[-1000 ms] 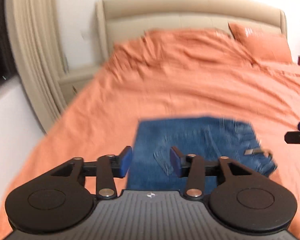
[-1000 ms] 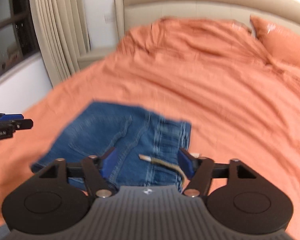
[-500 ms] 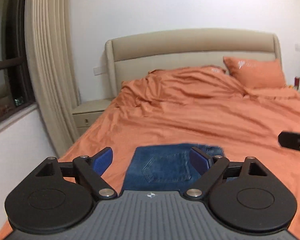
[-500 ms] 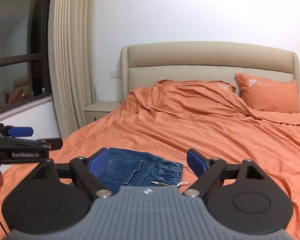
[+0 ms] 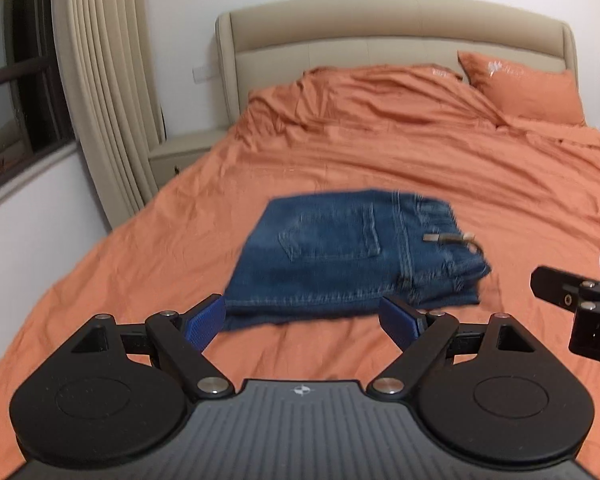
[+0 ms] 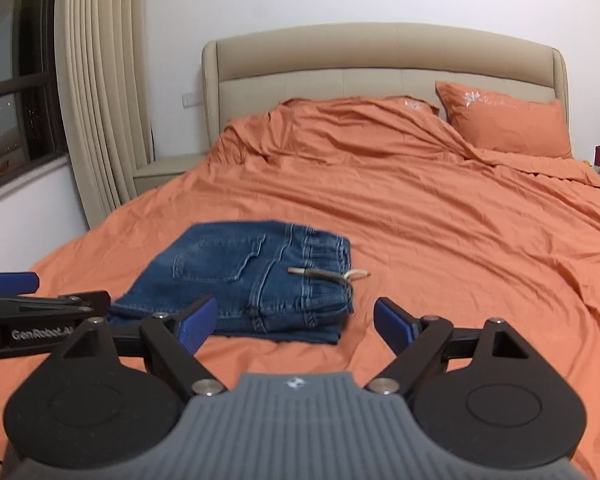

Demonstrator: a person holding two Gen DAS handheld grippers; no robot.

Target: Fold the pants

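Observation:
Blue denim pants (image 5: 352, 252) lie folded into a compact rectangle on the orange bed sheet (image 5: 380, 152), back pocket up, with a beige drawstring (image 5: 452, 238) at the waistband on the right. They also show in the right wrist view (image 6: 244, 280). My left gripper (image 5: 302, 320) is open and empty, held just in front of the pants' near edge. My right gripper (image 6: 294, 322) is open and empty, near the pants' front right corner. Each gripper shows at the edge of the other's view.
A beige headboard (image 6: 380, 60) and an orange pillow (image 6: 508, 124) are at the far end of the bed. A beige nightstand (image 5: 184, 152), curtains (image 5: 104, 92) and a window (image 5: 12, 112) are on the left. The sheet is rumpled near the headboard.
Both grippers pulled back from over the pants and rose, then tilted down a little. The left gripper's jaws opened wider. The pants stayed folded on the bed.

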